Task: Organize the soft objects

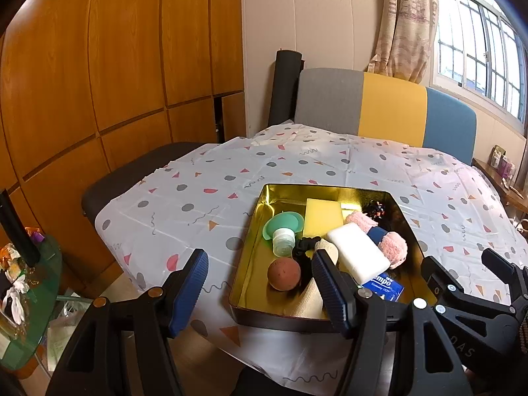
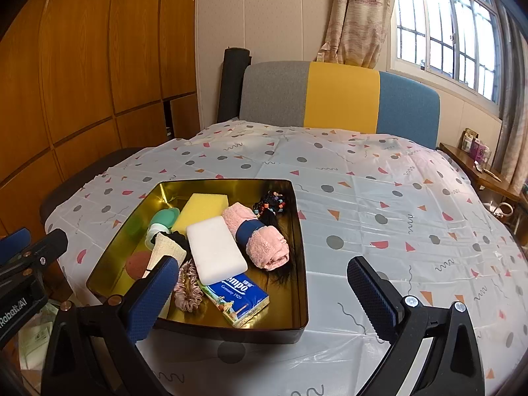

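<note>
Left hand-held gripper (image 1: 260, 292): tilting downward at the bench's (image 2: 379, 198) near edge, jaws standing apart, gripping nothing.
Right hand-held gripper (image 2: 264, 297): hanging alongside, jaws wide, empty.
Hidden: the beige cloth (image 1: 312, 293) is lying partly behind a blue pad.
Gold tin (image 2: 298, 257): sitting near that edge, holding the white sponge (image 2: 216, 250), yellow sponge (image 2: 201, 206), pink towel roll (image 2: 257, 234) and tissue pack (image 2: 239, 297).

Window (image 2: 445, 29) daylight, sharp, fisheye-warped edges

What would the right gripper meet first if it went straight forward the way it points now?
Probably the bare patterned plastic tablecloth, to the right of the gold metal tin. The right gripper stands open and empty, and nothing lies between its fingers; depth is hard to judge.
</note>
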Demonstrator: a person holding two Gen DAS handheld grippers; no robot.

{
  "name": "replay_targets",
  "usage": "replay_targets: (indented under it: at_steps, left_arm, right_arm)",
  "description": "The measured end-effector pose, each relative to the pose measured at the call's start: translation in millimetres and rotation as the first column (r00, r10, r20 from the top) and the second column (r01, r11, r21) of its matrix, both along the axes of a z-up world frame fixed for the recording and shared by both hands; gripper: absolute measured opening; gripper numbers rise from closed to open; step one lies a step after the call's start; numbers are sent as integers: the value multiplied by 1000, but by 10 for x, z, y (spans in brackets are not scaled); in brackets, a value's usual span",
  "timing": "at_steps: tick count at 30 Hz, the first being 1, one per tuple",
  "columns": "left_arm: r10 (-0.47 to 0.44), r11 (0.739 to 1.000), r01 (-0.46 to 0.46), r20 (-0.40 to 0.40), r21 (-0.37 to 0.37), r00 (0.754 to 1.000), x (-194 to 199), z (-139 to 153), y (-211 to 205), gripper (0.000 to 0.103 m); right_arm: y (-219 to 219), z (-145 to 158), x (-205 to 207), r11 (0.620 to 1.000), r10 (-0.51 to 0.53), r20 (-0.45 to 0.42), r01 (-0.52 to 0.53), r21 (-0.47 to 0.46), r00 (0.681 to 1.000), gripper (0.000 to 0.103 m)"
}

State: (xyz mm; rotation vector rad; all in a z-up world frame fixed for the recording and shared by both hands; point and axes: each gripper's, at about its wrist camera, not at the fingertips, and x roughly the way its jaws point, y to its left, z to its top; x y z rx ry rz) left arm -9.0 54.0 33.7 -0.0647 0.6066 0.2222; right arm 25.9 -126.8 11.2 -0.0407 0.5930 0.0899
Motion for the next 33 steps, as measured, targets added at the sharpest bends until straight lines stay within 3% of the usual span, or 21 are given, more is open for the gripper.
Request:
replay_targets:
  at_steps: [33]
  left_arm:
    - [2, 1000, -2, -24, 4, 1000, 14, -38, 25, 66]
  right_arm:
    - [-9, 8, -20, 1000, 1, -2, -1, 0, 1000, 103]
